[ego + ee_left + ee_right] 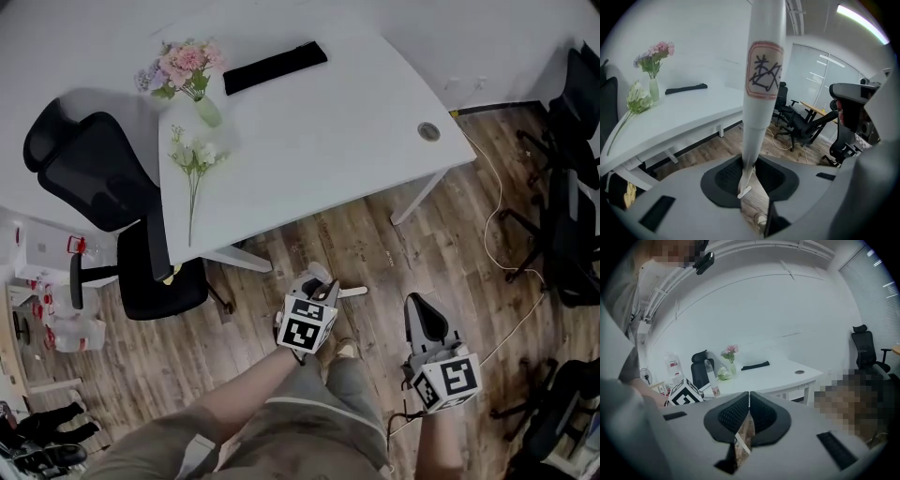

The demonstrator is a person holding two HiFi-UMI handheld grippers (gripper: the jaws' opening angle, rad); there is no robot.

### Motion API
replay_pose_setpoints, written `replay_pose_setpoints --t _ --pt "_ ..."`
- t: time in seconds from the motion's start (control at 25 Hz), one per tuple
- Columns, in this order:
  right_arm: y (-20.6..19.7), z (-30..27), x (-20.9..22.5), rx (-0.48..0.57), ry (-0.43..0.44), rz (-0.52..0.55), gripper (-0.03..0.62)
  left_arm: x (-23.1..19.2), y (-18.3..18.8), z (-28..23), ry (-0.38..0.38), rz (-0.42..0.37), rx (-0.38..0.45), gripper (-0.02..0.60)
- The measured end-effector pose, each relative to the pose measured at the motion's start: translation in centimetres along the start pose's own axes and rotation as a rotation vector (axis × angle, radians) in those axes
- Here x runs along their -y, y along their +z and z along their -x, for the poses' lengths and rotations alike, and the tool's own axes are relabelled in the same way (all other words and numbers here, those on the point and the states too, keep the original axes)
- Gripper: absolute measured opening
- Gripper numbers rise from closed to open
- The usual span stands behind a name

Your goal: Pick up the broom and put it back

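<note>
Closest in, the left gripper [749, 171] has its jaws clamped on the broom [764, 79], or at least on the white handle, right where it tapers to a thin end. From there the shaft runs up past a label [765, 70] with a scribble on it and out of the top of the left gripper view. I can't see a brush head in any view, so no idea which way up it is.

The right gripper [749, 401] is just beside the left one, low over the wood floor [375, 253]. Its jaws are together with nothing between them, only floor showing through the slit.

How it'll handle, my guess: the handle looks like a light, stiff, smooth tube. Weight's not the problem. Twisting and sliding in the pads is, especially on that taper where the grip is skinny. I'd want the free gripper on the straight part above the label so the far end doesn't swing around.

Further out is the white desk [328, 141], well apart from the grippers, with a vase of flowers [192, 80] and a flat black thing [275, 67] on it. A black office chair [112, 187] is tucked in at its left, and a cable [497, 216] trails across the floor to the right. Worth keeping the handle away from that vase.
</note>
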State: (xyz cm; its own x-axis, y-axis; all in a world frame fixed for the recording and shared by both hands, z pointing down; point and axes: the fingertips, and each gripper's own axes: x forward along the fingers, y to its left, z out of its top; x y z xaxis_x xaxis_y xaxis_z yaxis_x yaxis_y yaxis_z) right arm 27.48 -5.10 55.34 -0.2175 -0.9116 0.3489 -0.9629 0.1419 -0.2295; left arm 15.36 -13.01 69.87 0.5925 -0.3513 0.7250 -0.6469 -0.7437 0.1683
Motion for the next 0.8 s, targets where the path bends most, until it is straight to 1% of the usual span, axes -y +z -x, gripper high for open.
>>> replay_pose_setpoints --t 0.24,0.32,0.48,0.68,0.8 --pt "-2.1 -1.6 1.1 -0.008 -0.005 -0.006 0.032 -1.2 -1.7 -2.7 -0.004 -0.008 -0.017 0.098" --pt "-2.7 -2.0 1.2 -0.014 -0.008 -0.012 0.032 -1.7 -1.2 -3.2 0.003 -0.023 -0.001 0.098" --pt "-3.6 -2.7 1.3 -0.042 -0.011 -0.025 0.032 -2.6 0.2 -4.4 -0.007 -0.042 0.001 0.098" --pt "-3.5 -3.6 1.3 -0.059 -0.011 -0.033 0.032 -5.2 2.3 -6.5 -0.011 -0.01 0.013 0.098" --pt "-3.1 -4.1 1.6 -0.06 -0.018 -0.034 0.032 -6.9 3.3 -7.5 -0.015 0.032 0.015 0.1"
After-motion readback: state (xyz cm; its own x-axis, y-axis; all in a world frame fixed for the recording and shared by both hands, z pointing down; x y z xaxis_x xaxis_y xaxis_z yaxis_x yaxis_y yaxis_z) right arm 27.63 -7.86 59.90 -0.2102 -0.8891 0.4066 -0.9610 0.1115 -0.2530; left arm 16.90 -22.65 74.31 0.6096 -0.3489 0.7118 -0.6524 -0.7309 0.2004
